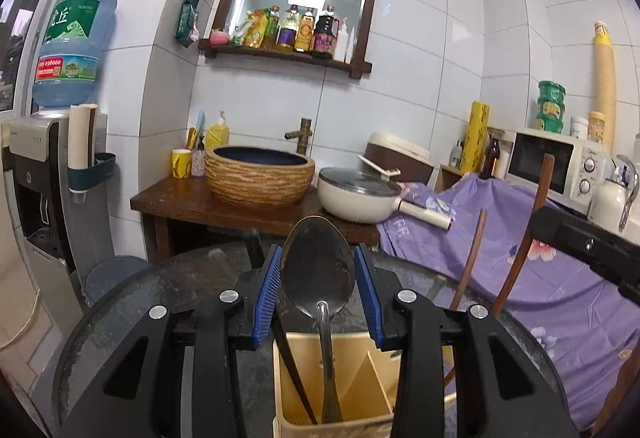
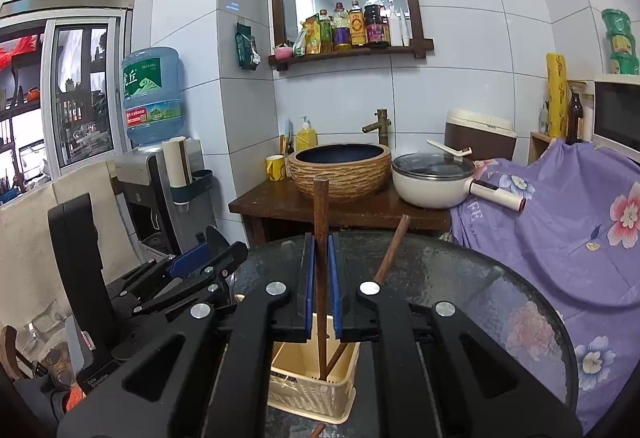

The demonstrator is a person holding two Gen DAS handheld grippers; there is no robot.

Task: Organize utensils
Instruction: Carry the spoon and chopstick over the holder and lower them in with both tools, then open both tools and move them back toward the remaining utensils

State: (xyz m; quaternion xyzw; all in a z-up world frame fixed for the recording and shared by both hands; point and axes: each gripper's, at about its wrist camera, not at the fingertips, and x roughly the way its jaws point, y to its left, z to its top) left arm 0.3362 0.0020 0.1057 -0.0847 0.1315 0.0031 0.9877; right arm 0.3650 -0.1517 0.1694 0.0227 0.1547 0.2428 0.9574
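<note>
Left gripper (image 1: 316,290) jaws part-open, clamped on metal spoon (image 1: 318,270) bowl, handle down in beige utensil holder (image 1: 288,378), right gripper (image 2: 320,278) clamped tight on upright wooden chopstick (image 2: 321,222)

we see a metal spoon (image 1: 318,270) standing bowl-up, handle down in the beige holder (image 1: 340,382) | one brown chopstick (image 2: 321,278) upright in the same holder | a second chopstick (image 2: 390,254) leaning
</note>
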